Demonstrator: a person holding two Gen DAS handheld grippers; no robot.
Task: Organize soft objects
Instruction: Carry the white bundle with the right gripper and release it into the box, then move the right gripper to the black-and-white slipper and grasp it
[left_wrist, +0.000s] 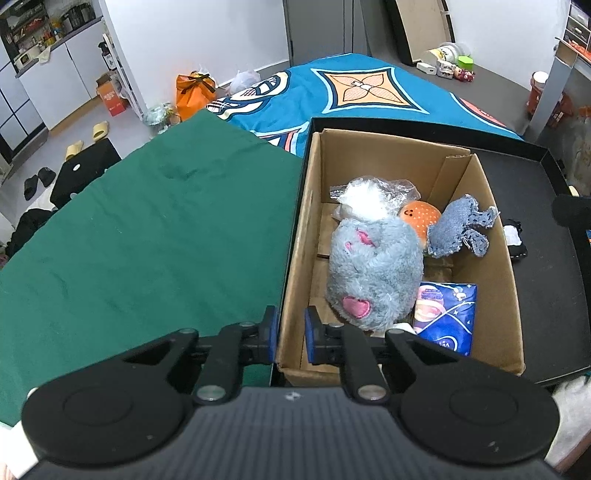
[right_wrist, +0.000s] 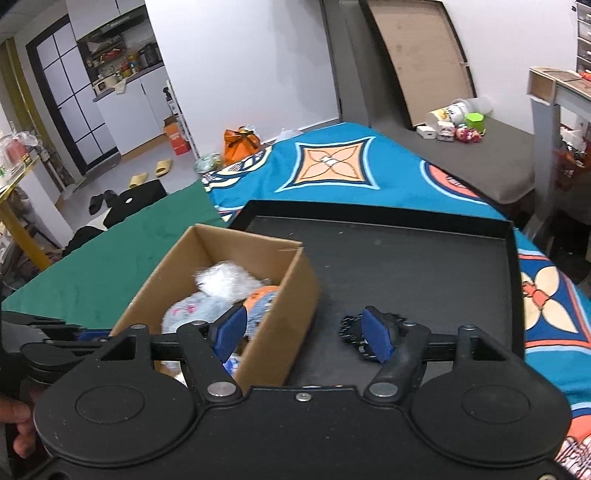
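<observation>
A cardboard box (left_wrist: 303, 229) stands in a black tray (left_wrist: 546, 266). It holds a grey plush (left_wrist: 373, 269), an orange ball (left_wrist: 421, 216), a denim toy (left_wrist: 458, 229), a clear bag of white stuffing (left_wrist: 365, 195) and a blue tissue pack (left_wrist: 445, 317). A small black soft item (left_wrist: 517, 240) lies on the tray beside the box. My left gripper (left_wrist: 290, 334) straddles the box's near left wall with a narrow gap. My right gripper (right_wrist: 306, 338) is open wide and empty, above the box (right_wrist: 284, 306) wall and tray (right_wrist: 424, 266), next to the black item (right_wrist: 351, 332).
A green cloth (left_wrist: 147, 236) covers the table left of the tray. A blue patterned blanket (left_wrist: 354, 88) lies behind. Floor clutter, slippers (left_wrist: 99, 131) and an orange bag (left_wrist: 194, 94) are far left. A desk leg (right_wrist: 543, 162) stands at right.
</observation>
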